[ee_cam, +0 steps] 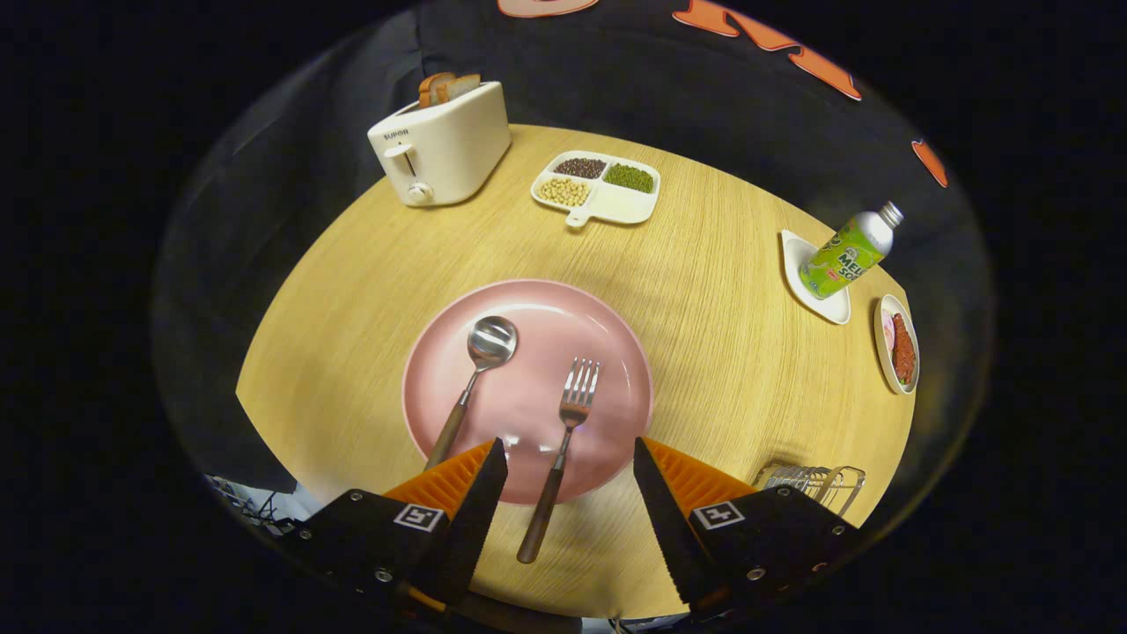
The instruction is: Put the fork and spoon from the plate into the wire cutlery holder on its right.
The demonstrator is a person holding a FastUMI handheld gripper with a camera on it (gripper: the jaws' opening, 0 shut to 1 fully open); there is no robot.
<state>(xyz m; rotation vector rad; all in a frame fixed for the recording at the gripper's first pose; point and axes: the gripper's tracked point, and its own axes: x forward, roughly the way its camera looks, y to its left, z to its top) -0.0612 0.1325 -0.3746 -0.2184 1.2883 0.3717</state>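
The tool (570,458) hangs over the near rim of the plate (607,352), fingers wide apart and holding nothing. The fork (563,436) lies between them, tines on the plate, handle reaching onto the desk (722,291). The spoon (475,374) lies left of it, its handle passing under the left finger. The holder (814,480) stands just right of the right finger.

Round wooden table (722,291), dark cloth wall (616,79)
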